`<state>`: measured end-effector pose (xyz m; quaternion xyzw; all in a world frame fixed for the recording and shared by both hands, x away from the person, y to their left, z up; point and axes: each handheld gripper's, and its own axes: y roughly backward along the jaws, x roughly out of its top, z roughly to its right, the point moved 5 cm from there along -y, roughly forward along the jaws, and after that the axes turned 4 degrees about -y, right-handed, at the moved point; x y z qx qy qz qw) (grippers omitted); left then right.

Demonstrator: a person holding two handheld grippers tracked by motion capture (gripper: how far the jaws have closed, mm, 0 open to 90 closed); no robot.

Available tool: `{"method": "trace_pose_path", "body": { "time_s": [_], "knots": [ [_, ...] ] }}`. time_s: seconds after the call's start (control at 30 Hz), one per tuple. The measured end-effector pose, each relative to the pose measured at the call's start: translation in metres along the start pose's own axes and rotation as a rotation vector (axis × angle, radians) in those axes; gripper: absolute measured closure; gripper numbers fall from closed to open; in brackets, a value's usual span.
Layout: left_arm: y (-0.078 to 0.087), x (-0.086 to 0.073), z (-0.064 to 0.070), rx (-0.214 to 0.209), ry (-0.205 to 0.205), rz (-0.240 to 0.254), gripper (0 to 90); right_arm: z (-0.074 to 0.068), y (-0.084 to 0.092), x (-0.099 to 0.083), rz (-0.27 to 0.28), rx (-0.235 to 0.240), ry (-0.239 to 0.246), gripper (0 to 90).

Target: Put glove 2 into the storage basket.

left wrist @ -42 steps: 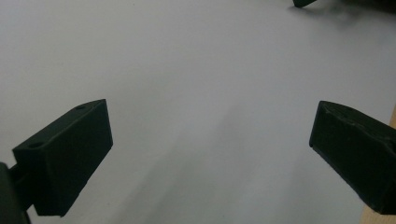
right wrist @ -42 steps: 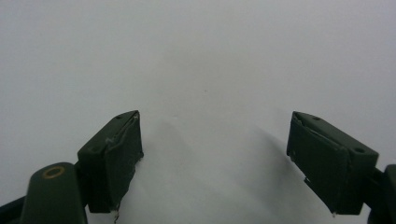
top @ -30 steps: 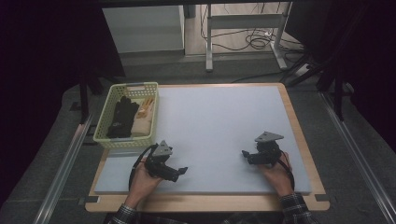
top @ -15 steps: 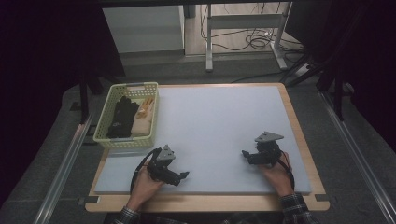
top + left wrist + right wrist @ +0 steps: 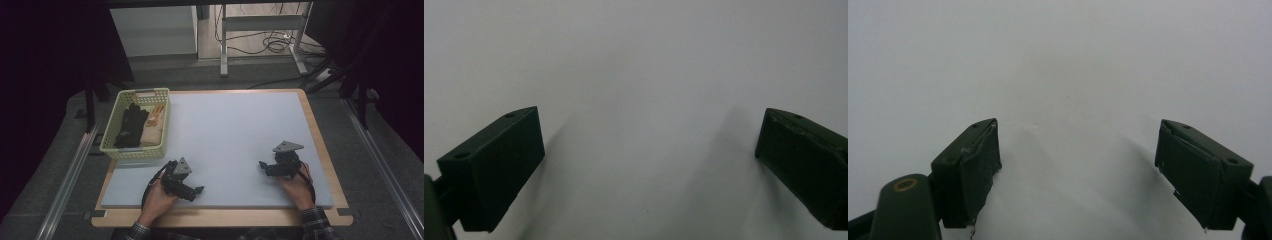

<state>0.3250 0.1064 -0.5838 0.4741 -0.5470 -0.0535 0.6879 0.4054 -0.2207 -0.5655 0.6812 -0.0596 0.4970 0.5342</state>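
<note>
High view: both hands rest near the front edge of the table (image 5: 320, 150), on its pale grey mat (image 5: 235, 135). The left gripper (image 5: 196, 190) lies toward the front left corner, its jaws pointing right and a little toward the front edge. The right gripper (image 5: 262, 166) sits toward the front right, jaws pointing left toward the middle. Neither is near anything to grasp, and this looks like a ready pose with both tools parked low. The nearest things are in the yellow-green basket (image 5: 112, 146) at the left edge, just beyond the left gripper: black gloves (image 5: 127, 127) beside a tan glove (image 5: 151, 131). All lie with their long axis running from the front edge toward the back edge, and the tan glove's orange fingers point toward the back. Packed side by side, they fit the basket's length, and the left gripper looks the handier one for reaching them.

Left gripper view: the two black jaws stand wide apart with nothing between them, and bare mat (image 5: 639, 75) lies ahead. Their shadows fall close beneath, so the gripper seems to hover low over the surface.

Right gripper view: its jaws are also spread wide and empty above the same plain mat (image 5: 1073, 65). The pad on the left jaw looks frayed at its lower edge.
</note>
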Motion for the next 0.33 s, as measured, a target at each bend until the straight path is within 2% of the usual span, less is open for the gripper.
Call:
{"method": "trace_pose_path", "body": {
  "time_s": [0.13, 0.33],
  "knots": [
    [-0.0016, -0.0003, -0.0012, -0.02, 0.02, -0.015, 0.0, -0.0001, 0.0001, 0.0, 0.0, 0.0, 0.0, 17.8],
    [-0.0017, -0.0005, -0.0012, -0.02, 0.019, -0.017, 0.0, -0.0001, 0.0, -0.0001, 0.0, 0.0, -0.001, 17.8]
  ]
}}
